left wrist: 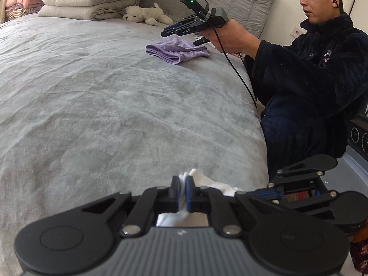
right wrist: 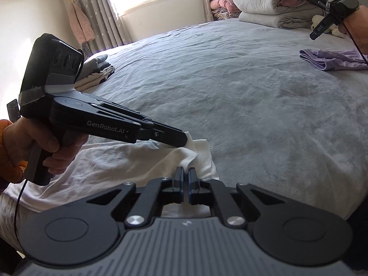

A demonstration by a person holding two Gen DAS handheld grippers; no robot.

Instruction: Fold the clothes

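A grey bed (right wrist: 253,87) is carrying a white garment (right wrist: 96,161) at its near edge; left gripper (left wrist: 182,189) and right gripper (right wrist: 185,180) are both pinching its cloth, angling downward

Bed (right wrist: 253,105) (grey): white cloth (right wrist: 96,161), purple garment (right wrist: 333,58).

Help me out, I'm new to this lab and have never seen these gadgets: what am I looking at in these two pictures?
Each picture comes from a camera on a handheld gripper, looking along its fingers. A person holds one in each hand. The left gripper and the right gripper are both shut on the edge of a white garment lying on the grey bed. The right view shows the left one from the side. Further off lies a folded purple garment, beside another person who holds a similar tool.
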